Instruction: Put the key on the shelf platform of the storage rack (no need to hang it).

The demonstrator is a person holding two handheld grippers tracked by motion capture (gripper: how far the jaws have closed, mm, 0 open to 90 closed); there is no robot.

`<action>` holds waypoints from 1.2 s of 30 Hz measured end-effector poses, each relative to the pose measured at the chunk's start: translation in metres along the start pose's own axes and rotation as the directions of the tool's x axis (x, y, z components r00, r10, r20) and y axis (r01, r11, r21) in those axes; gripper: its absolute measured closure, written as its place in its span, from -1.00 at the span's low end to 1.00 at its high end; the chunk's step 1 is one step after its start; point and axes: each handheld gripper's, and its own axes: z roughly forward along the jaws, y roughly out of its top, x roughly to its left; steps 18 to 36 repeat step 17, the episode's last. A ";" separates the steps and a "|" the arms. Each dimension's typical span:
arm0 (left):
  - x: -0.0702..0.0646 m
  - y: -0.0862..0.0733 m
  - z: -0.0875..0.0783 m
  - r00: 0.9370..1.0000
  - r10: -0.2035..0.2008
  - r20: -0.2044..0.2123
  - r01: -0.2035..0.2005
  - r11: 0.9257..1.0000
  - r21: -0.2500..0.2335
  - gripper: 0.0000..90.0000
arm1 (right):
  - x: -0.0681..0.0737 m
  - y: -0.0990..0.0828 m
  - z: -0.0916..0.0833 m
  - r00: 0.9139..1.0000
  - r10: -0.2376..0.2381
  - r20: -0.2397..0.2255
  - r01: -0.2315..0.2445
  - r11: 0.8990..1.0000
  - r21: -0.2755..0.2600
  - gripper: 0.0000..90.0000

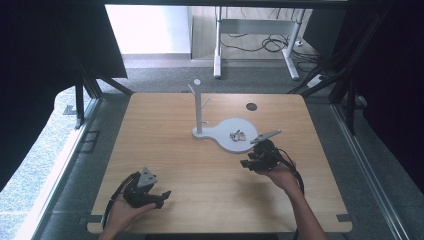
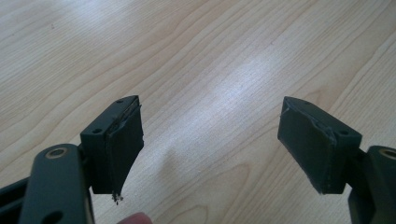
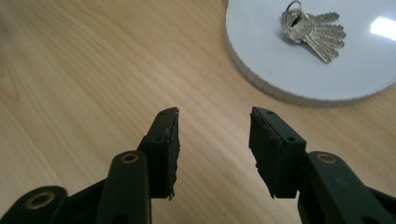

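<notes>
Silver keys (image 3: 314, 31) on white tray (image 3: 280, 79) (right gripper (image 3: 214, 122) near).

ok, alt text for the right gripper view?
The right gripper hangs open and empty over the wooden table, its two black jaws apart. Beyond them, at upper right, a bunch of keys on a ring lies on a white round tray.

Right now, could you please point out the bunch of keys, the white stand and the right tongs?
bunch of keys (image 3: 314, 32): right gripper view, on the fanned blades.
white stand (image 1: 199, 107): high view, on its upright post.
right tongs (image 3: 214, 151): right gripper view, midway between the open tips.
</notes>
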 end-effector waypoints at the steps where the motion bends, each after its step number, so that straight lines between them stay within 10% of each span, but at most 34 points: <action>1: -0.001 0.000 0.000 1.000 0.001 0.000 -0.001 1.000 0.000 -0.50 | 0.001 -0.005 -0.002 1.000 -0.001 0.004 0.001 1.000 -0.006 0.18; 13: -0.002 0.000 0.003 1.000 0.001 0.000 -0.001 1.000 0.007 -0.50 | 0.001 -0.062 -0.004 0.998 0.060 0.033 -0.058 0.997 -0.048 0.02; 17: -0.003 0.000 0.004 1.000 0.005 -0.001 -0.005 1.000 0.012 -0.50 | 0.000 -0.067 -0.008 0.992 0.084 0.093 -0.074 0.991 -0.113 -0.10; 36: -0.003 0.000 0.004 1.000 0.005 -0.001 -0.005 1.000 0.012 -0.50 | 0.000 -0.067 -0.008 0.992 0.084 0.093 -0.074 0.991 -0.113 -0.10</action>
